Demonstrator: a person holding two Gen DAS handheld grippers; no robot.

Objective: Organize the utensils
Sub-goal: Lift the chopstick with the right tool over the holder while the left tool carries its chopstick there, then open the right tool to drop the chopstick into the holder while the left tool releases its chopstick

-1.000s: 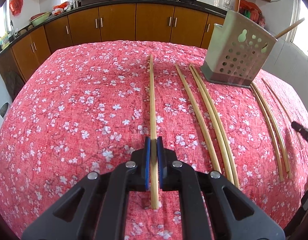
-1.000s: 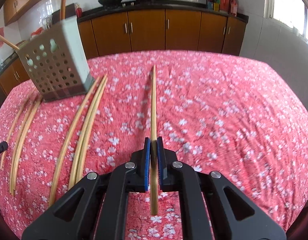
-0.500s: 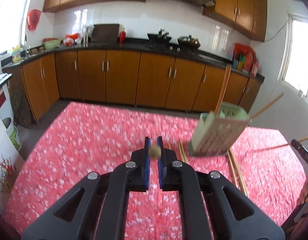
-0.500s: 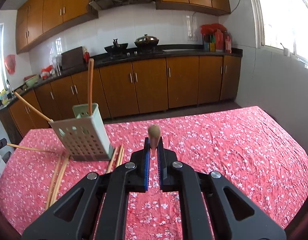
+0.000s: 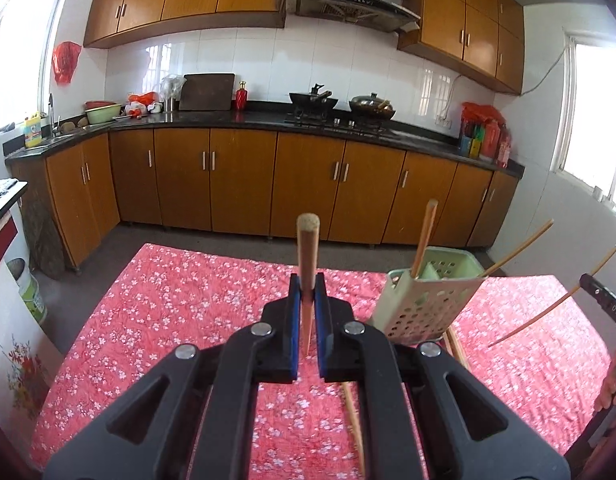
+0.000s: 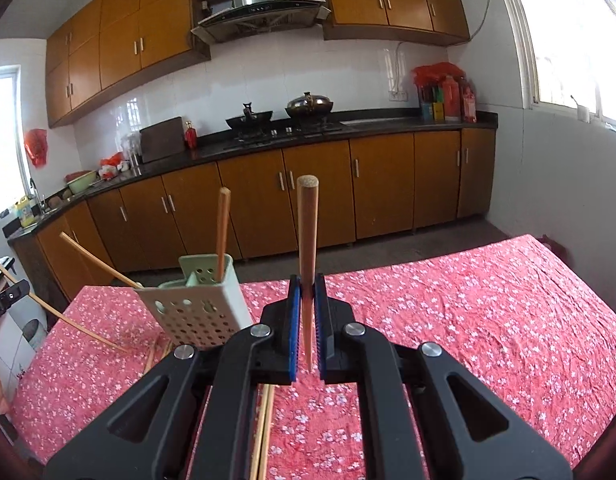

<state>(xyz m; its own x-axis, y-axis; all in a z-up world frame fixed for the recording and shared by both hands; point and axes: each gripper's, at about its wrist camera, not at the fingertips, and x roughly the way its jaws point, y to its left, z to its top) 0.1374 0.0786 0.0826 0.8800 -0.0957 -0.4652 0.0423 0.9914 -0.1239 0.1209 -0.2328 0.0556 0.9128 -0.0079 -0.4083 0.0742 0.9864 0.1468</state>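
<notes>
A red floral cloth (image 5: 179, 304) covers the worktop. Beyond it, toward twelve o'clock, brown cabinets (image 5: 243, 184) carry a black kitchen counter (image 5: 267, 118) with two woks (image 6: 249, 120) on the stove, a range hood (image 6: 259, 4) above. At ten o'clock a red bag (image 5: 65, 60) hangs near the window.

Open red tablecloth (image 6: 488, 320) right of tilted utensil holder (image 6: 195, 312), its leaning chopsticks (image 6: 223, 232) jutting outward, blocking that side
</notes>
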